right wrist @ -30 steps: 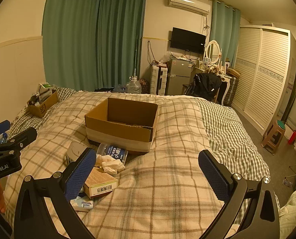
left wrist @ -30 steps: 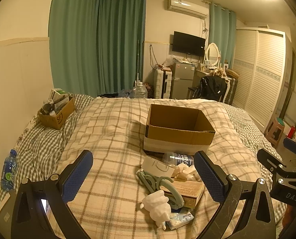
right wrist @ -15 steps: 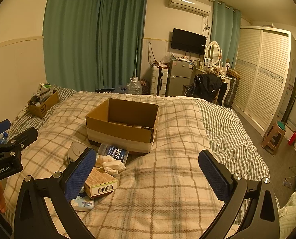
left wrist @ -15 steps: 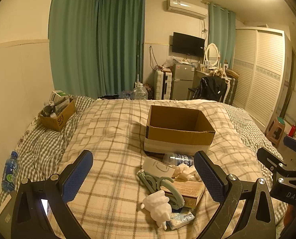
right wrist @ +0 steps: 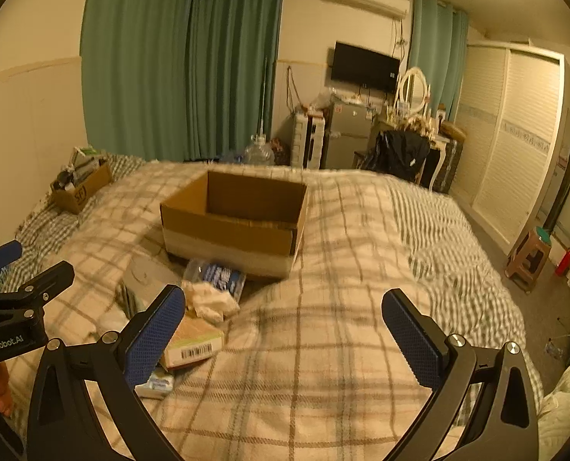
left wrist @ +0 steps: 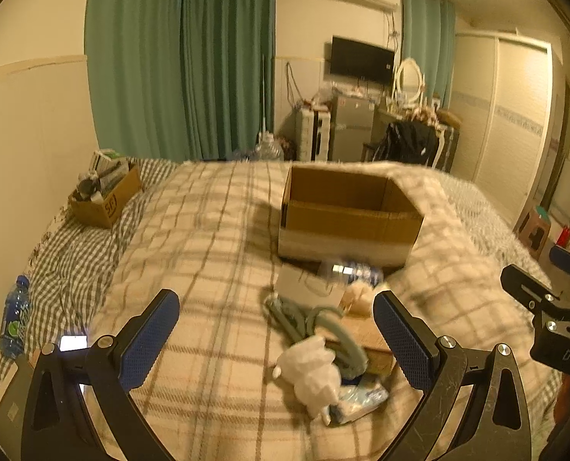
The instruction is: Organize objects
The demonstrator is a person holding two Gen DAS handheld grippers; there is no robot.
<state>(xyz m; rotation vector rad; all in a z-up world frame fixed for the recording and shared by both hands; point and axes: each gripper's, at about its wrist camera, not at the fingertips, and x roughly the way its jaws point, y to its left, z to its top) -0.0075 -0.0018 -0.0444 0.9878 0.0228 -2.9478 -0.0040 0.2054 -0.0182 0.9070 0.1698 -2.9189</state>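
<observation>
An open, empty cardboard box (left wrist: 350,215) (right wrist: 238,219) sits mid-bed on the plaid blanket. In front of it lies a pile: a plastic bottle (right wrist: 217,274), crumpled tissue (right wrist: 210,301), a brown barcoded carton (right wrist: 192,342), a white pouch (left wrist: 308,286), a green looped handle piece (left wrist: 315,322), a white plush toy (left wrist: 311,372) and a tissue pack (left wrist: 361,399). My left gripper (left wrist: 276,301) hovers open just short of the pile, holding nothing. My right gripper (right wrist: 285,299) is open over bare blanket, right of the pile.
A small carton of clutter (left wrist: 104,199) stands at the bed's far left. A blue water bottle (left wrist: 14,322) and a lit phone (left wrist: 73,342) lie by the left wall. A stool (right wrist: 528,257) stands on the floor at right, near the wardrobe.
Both views are slightly blurred now and the box and pile sit a little higher in frame, so both grippers have dipped slightly. Both remain open; nothing on the bed has moved.
</observation>
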